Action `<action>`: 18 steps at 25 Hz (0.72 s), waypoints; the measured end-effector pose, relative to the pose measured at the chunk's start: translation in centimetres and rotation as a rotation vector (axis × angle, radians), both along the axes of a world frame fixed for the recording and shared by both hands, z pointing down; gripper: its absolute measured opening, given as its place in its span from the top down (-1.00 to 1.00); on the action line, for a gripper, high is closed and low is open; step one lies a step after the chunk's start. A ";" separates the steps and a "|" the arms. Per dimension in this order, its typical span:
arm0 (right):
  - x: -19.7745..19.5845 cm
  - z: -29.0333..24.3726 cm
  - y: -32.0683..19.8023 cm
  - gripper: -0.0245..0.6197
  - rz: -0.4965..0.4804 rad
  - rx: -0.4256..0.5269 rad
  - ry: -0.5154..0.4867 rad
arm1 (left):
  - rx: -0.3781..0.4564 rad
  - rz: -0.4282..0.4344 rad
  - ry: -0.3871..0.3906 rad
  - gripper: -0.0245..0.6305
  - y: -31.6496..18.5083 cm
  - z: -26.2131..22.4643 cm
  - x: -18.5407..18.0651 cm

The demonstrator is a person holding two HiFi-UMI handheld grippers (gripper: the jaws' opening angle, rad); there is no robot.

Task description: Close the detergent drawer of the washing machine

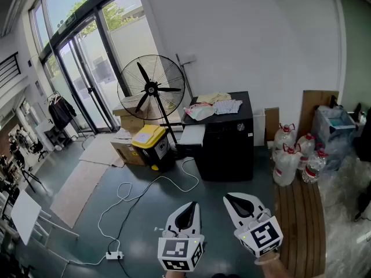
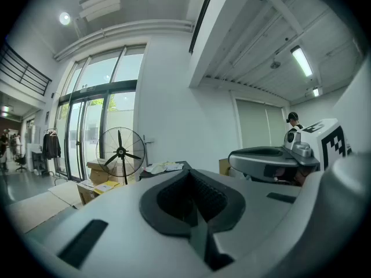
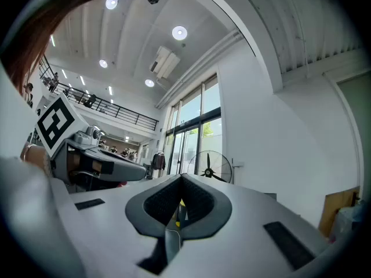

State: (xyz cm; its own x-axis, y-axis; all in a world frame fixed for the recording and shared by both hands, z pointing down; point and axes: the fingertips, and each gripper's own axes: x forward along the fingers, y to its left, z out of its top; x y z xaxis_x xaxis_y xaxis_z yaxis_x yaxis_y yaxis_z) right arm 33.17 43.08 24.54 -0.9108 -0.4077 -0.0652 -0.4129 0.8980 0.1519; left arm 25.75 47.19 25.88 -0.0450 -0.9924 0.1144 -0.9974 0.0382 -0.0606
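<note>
A black washing machine [image 1: 223, 141] stands against the white wall in the head view, several steps ahead, with folded clothes [image 1: 214, 105] on its lid. I cannot make out its detergent drawer from here. My left gripper [image 1: 186, 207] and right gripper [image 1: 233, 197] are side by side at the bottom of that view, both shut and holding nothing, pointing towards the machine. In the left gripper view the jaws [image 2: 188, 178] meet, with the machine [image 2: 168, 168] small beyond them. The right gripper view shows its jaws [image 3: 181, 181] together.
A tall pedestal fan [image 1: 152, 88] stands left of the machine, beside a yellow-lidded bin [image 1: 151, 142] and cardboard boxes [image 1: 128, 150]. A white cable runs to a power strip [image 1: 113, 255] on the floor. Water bottles [image 1: 288, 155] and wooden planks [image 1: 301, 213] are on the right.
</note>
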 end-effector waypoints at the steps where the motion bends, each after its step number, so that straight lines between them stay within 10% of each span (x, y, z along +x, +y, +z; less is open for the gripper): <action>1: 0.0 0.0 -0.3 0.85 0.002 0.000 0.000 | 0.001 0.001 0.002 0.87 -0.3 0.1 0.0; 18: -3.9 0.8 -3.9 0.85 -0.008 -0.043 -0.026 | 0.018 0.027 0.020 0.87 -4.6 0.4 -3.4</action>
State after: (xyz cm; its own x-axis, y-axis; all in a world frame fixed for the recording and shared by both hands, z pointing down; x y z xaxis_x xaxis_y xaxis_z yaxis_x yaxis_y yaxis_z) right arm 29.31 39.18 25.30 -0.9123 -0.4034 -0.0712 -0.4090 0.9068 0.1027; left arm 22.34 42.60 26.31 -0.0159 -0.9951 0.0976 -0.9991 0.0121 -0.0397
